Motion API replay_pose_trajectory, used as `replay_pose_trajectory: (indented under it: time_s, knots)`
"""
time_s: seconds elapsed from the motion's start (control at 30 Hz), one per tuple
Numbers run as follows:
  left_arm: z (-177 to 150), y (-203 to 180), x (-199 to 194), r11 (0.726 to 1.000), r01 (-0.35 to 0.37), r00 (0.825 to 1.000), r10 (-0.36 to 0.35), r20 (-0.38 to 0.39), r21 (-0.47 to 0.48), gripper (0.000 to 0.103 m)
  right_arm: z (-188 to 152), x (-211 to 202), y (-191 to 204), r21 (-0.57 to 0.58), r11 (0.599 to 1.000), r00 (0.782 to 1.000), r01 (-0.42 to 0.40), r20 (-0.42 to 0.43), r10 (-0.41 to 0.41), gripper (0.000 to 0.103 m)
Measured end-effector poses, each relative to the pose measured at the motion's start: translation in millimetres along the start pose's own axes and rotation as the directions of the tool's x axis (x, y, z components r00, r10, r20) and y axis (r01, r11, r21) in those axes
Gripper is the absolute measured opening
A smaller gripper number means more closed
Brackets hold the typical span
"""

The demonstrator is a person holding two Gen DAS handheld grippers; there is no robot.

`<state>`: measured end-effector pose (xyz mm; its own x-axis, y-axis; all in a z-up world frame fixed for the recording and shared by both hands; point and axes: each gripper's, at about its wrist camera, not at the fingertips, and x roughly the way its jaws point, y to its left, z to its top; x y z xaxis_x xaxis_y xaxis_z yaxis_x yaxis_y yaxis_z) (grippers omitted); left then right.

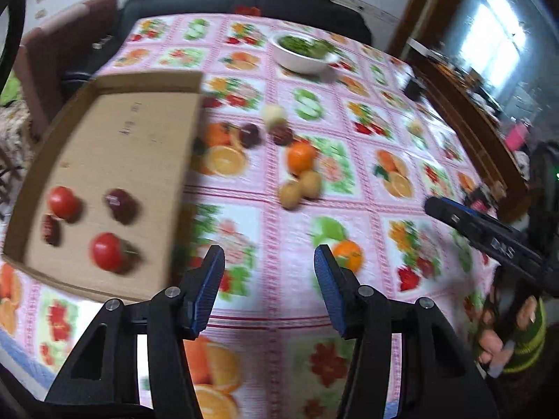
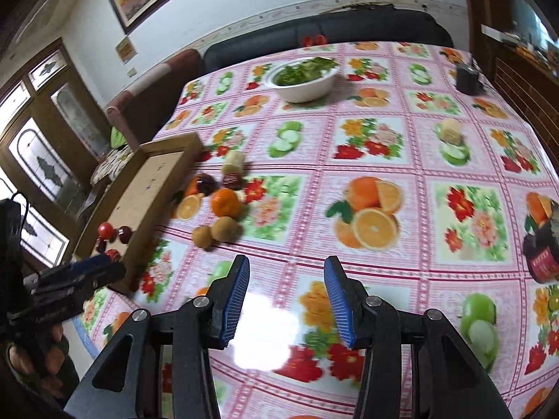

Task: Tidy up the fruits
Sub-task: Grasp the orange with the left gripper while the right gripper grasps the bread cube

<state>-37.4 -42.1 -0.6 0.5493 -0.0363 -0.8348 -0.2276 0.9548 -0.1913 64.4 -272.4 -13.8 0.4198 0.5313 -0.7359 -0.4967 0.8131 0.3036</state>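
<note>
A shallow cardboard tray [image 1: 139,122] lies at the table's left; it holds two red tomatoes [image 1: 104,251] and two dark red fruits [image 1: 120,206]. To its right on the tablecloth lie an orange [image 1: 300,157], two brown kiwis [image 1: 300,188], two dark red fruits [image 1: 249,134] and a pale yellow fruit [image 1: 274,113]. The same group shows in the right wrist view, with the orange [image 2: 225,202] and kiwis [image 2: 216,232]. My left gripper [image 1: 269,276] is open and empty above the tablecloth, right of the tray. My right gripper [image 2: 286,293] is open and empty, nearer the table's front.
A white bowl of greens [image 2: 302,78] stands at the back. A dark small container [image 2: 468,76] is at the back right, a pale fruit [image 2: 452,129] at the right, a red-labelled can [image 2: 543,255] at the right edge. A dark sofa [image 2: 349,31] lies behind the table.
</note>
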Motion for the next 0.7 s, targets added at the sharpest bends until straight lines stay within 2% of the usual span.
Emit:
replay_pose_trajectory:
  time_s: [0.2, 0.43, 0.7]
  knots:
    - [-6, -27, 19, 0.997, 0.037, 0.998, -0.033, -0.055, 0.069, 0.052, 1, -1, -31, 0.063, 0.997, 0.999, 0.045, 0.015, -0.046, 0.046]
    - [-9, -37, 35, 0.992, 0.087, 0.991, -0.078, -0.105, 0.088, 0.052, 16, -2, -70, 0.137, 0.984, 0.993, 0.111, 0.032, -0.116, 0.046]
    - [-4, -54, 59, 0.986, 0.096, 0.986, -0.076, -0.146, 0.135, 0.052, 51, 12, -108, 0.211, 0.957, 0.976, 0.200, 0.043, -0.213, 0.047]
